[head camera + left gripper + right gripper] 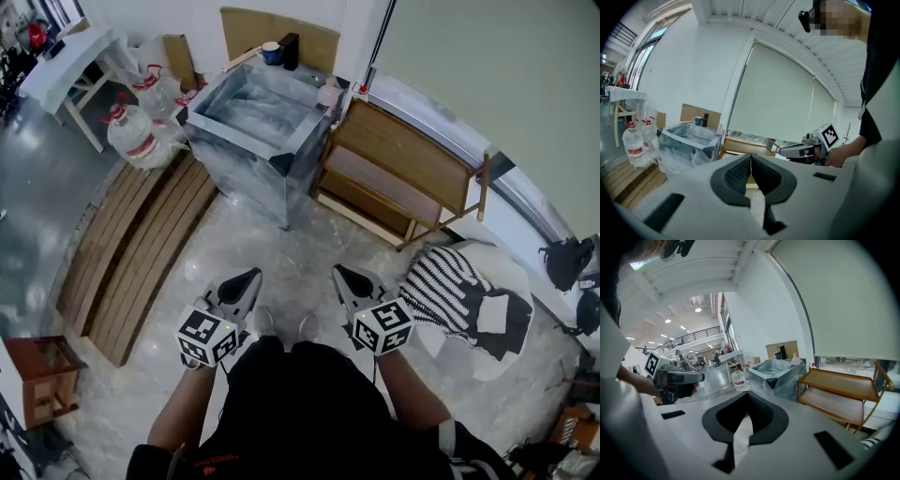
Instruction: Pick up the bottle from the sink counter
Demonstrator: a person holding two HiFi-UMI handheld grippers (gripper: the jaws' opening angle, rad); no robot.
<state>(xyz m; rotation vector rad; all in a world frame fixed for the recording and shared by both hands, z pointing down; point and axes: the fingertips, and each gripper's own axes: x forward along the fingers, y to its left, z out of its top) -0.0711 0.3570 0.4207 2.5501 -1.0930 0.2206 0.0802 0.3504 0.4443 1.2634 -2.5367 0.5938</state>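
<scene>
Standing well ahead of both grippers, the small pale pink bottle (329, 95) sits upright on the far right corner of the plastic-wrapped steel sink unit (246, 174), untouched. In the right gripper view the bottle (795, 360) shows ahead and slightly right of the jaw tips, far off. Beyond the sink from the grippers, a blue mug (272, 52) and a black upright object (290, 51) stand side by side against a brown cardboard panel (302, 39).

Right gripper (341, 272): jaws together, nothing between them, pointing forward and a bit down at the floor, well short of the sink. Left gripper (251, 276): jaws also pressed together and empty, level with the right one and near it. Each shows in the other's view, held out by a hand.

Ahead and right of the right gripper, just beside the sink, a low wooden two-shelf rack (403, 173). Right of the right gripper, on the floor, a black-and-white striped cloth (448, 284). Ahead and left of the left gripper, a wooden slat pallet (141, 248); past it, beside the sink's left side, large clear water jugs with red labels (131, 136).
</scene>
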